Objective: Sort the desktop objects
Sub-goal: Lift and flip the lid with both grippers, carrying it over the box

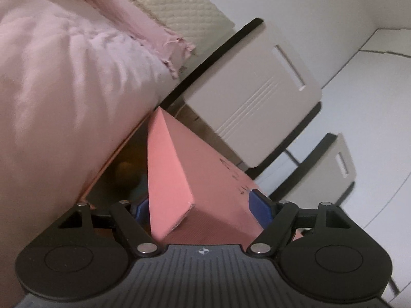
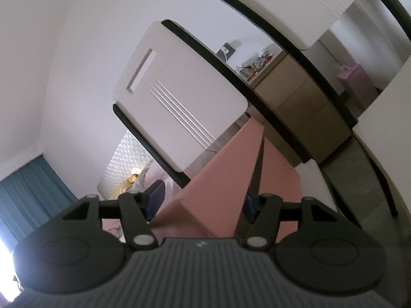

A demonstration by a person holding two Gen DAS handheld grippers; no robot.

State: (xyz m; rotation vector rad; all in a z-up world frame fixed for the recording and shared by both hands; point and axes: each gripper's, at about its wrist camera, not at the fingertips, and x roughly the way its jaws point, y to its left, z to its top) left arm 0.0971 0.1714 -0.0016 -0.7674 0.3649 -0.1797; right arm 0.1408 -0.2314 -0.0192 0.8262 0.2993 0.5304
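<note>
Both tongs are clamped on pink cardboard, each from its own end.

From the left wrist, the left tongs (image 1: 203,206) pinch a pink box (image 1: 205,179) between their blue pads (image 1: 259,206), one pad at 9 o'clock of the box, the other at 3 o'clock and pressed flat to its side. The box runs away from the camera toward 12 o'clock, and an open flap (image 1: 167,177) stands up along its left edge. There is dark writing on the box's top face near the right pad, but it is smeared and I cannot read it. A pink duvet (image 1: 64,89) fills the view from 9 to 11 o'clock, with a cream quilted headboard (image 1: 174,7) at 12. Two white chair backs (image 1: 257,89), each with a slot handle and grooved lines, sit at 1 to 3 o'clock.

From the right wrist, the right tongs (image 2: 197,205) grip pink cardboard (image 2: 226,177) too. A dark gap splits it into two panels. The pads are mostly hidden behind it, so I judge the grip by the cardboard wedged between them. A white chair back (image 2: 179,97) stands at 11 o'clock, a teal curtain (image 2: 28,184) at 8 o'clock, and a beige cabinet (image 2: 290,95) with cluttered small items on top at 1 o'clock. No label there is legible.
</note>
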